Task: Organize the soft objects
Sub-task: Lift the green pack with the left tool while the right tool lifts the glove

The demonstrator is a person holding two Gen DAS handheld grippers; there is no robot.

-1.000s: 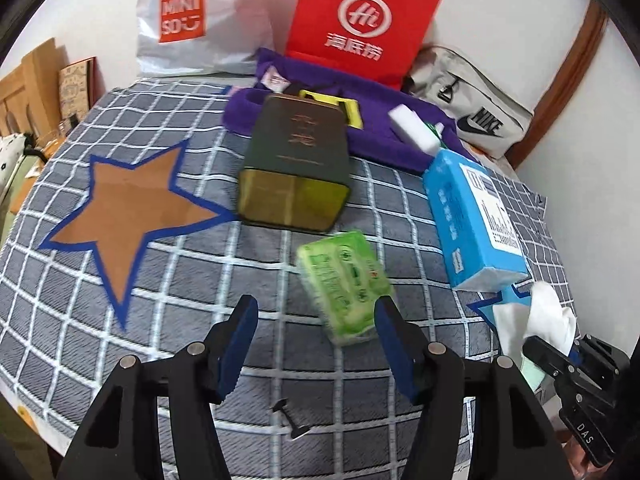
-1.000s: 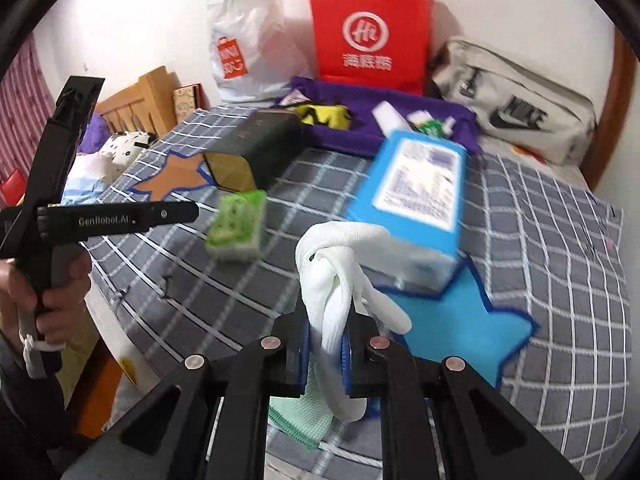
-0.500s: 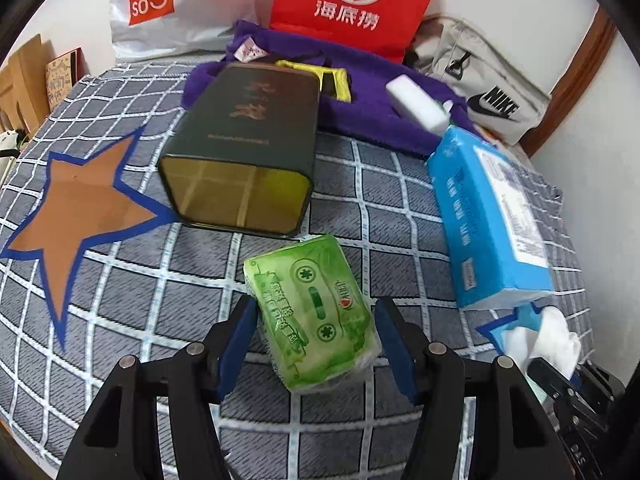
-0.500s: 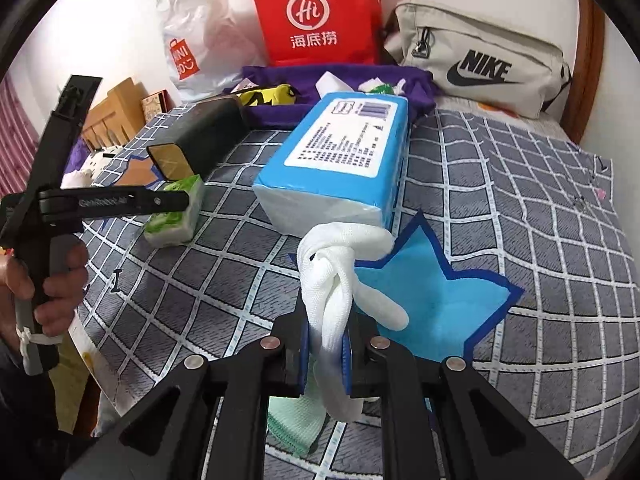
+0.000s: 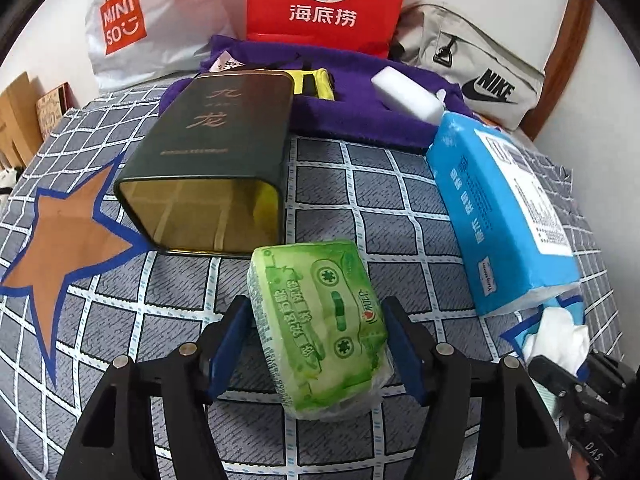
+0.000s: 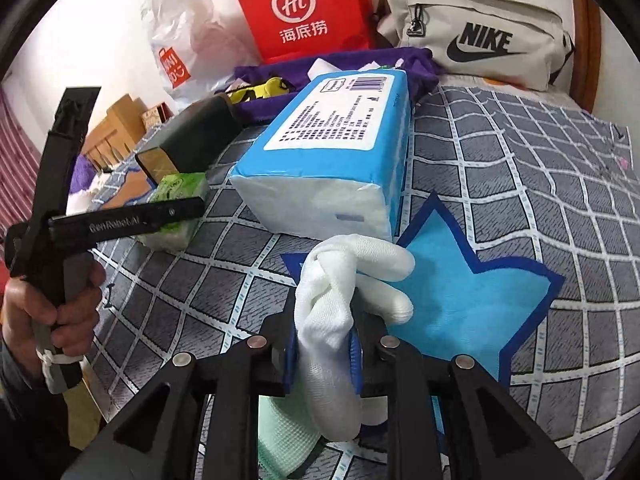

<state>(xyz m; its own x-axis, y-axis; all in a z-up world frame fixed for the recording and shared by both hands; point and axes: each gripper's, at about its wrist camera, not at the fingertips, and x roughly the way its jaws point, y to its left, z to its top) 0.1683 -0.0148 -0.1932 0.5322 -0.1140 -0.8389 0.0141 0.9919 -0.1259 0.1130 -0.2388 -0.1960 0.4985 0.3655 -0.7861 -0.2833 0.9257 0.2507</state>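
Tissue pack (image 5: 320,328), the small green one, lies on the checked bed cover (image 5: 400,200) between the pads of my left gripper (image 5: 318,344). Its long axis runs away from me toward the open mouth of the dark tin (image 5: 208,168) lying on its side just beyond. The jaws are opening, both pads stand about level with the pack's sides, and I cannot tell if they touch it.

My right gripper (image 6: 324,354) has a knotted white glove (image 6: 340,292) between its pads, knot upward, over the blue star (image 6: 472,292) just in front of the big blue tissue pack (image 6: 332,160); those jaws are opening too.

I judge this a release on the right and a pick-up on the left. Next, the left pads must close squarely on the green pack's long sides.
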